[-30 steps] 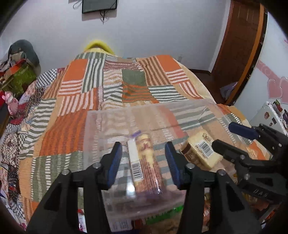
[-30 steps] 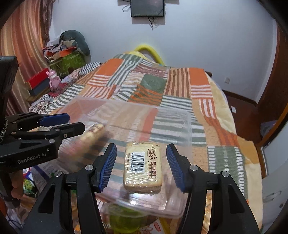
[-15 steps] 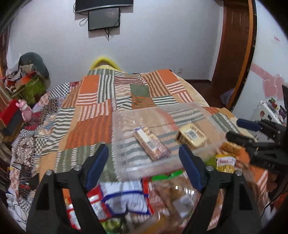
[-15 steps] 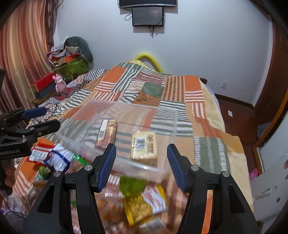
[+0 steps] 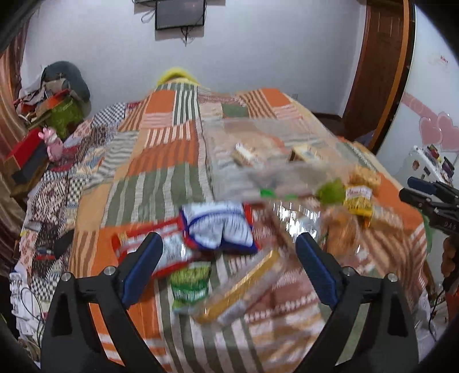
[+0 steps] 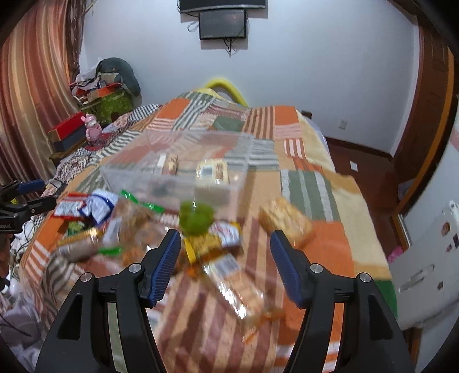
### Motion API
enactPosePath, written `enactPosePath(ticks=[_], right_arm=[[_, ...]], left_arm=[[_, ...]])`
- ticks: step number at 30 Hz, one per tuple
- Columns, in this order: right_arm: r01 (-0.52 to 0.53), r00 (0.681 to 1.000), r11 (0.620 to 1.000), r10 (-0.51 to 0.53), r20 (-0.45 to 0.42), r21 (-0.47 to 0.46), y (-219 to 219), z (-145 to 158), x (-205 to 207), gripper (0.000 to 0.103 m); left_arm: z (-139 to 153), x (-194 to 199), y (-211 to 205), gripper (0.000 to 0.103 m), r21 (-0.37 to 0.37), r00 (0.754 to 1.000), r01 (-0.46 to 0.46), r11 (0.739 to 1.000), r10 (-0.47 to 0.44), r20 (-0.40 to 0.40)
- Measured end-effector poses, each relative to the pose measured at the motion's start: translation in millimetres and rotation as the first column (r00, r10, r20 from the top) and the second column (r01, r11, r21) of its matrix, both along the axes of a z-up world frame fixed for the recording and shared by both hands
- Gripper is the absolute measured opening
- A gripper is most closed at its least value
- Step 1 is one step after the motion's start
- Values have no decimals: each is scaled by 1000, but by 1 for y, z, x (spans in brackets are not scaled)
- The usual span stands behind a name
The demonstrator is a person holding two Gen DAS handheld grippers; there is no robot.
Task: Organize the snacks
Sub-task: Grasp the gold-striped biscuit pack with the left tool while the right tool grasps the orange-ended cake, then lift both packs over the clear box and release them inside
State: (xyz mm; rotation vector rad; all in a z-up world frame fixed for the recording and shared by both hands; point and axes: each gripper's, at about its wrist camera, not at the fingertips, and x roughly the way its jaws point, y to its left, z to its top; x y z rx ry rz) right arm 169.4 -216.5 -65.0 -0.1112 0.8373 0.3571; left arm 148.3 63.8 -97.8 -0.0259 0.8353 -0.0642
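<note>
Both tools have backed off the clear box (image 6: 175, 172); left tool (image 5: 229, 266) and right tool (image 6: 226, 258) are opening, empty. Blurred, overlapping snack packets (image 5: 218, 229) on the bed invite a two-packet grab.

Both cameras ride on handheld grippers at the foot of the bed (image 5: 160, 160), angled down and looking along it toward the far wall's screen (image 6: 223, 24). The left view sits further left, the right view further right. The 2 views share the clear container (image 5: 258, 137) (image 6: 183, 160), the scattered snack packets (image 5: 218, 229) (image 6: 200, 218) close below, and each other's gripper at the frame edge.
</note>
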Motion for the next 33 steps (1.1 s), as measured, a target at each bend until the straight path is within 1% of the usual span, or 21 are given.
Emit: enactPosePath(ticks=[4,6,10,13,14,16,19,20,21,22,24,25,27,30,33], right_arm=[[8,999,1000,-8,-53,2,-9,-15,-3,63],[12,996,1000,-11,-83,3,-13,-22,-1,65],[7,992,1000,-8,-128,-11,-14,-36,4,65],[-9,989,1000,6,-149,-22,-10,-45,7,65],[-11,988,1000,7,-152,-23,-9,-47,6,65],[-5,987,1000,0,-163,-30,-6,-52,8,65],[-25,986,999,21,-167,-22,-3,-54,4,65],[-35,986,999,32,-166,-17,-2,-54,1,63],[-47,985,999,44,-167,-13,-1,-53,-3,58],[-54,984,998,51,-170,-12,1,-54,-5,56],[-64,983,998,62,-170,-6,2,-53,-10,47],[-69,983,998,69,-172,5,2,-52,-13,45],[-76,980,997,80,-180,30,2,-50,-16,37],[-76,980,996,82,-182,38,6,-51,-15,36],[-67,982,997,70,-173,21,11,-54,-13,35]], left_arm=[[-25,-12,-4,95,-13,998,32,999,-32,-45],[-37,-11,-8,95,-26,996,48,999,-50,-71],[-57,-4,-14,94,-47,990,67,997,-72,-119],[-68,2,-16,88,-75,987,72,995,-82,-142],[-72,5,-16,83,-89,984,77,993,-90,-154],[-77,8,-19,81,-89,981,80,993,-95,-169],[-79,5,-22,77,-94,979,90,991,-105,-175],[-79,3,-22,74,-101,978,94,990,-111,-176],[-79,0,-21,71,-111,977,98,989,-117,-179],[-79,-2,-20,69,-126,975,102,987,-124,-185],[-79,-7,-18,61,-154,971,108,982,-137,-196],[-79,-9,-18,61,-160,970,110,981,-141,-197],[-79,-12,-19,60,-160,970,114,980,-145,-196],[-84,-9,-22,60,-149,971,103,983,-132,-200],[-92,-1,-21,60,-168,972,81,983,-115,-206]])
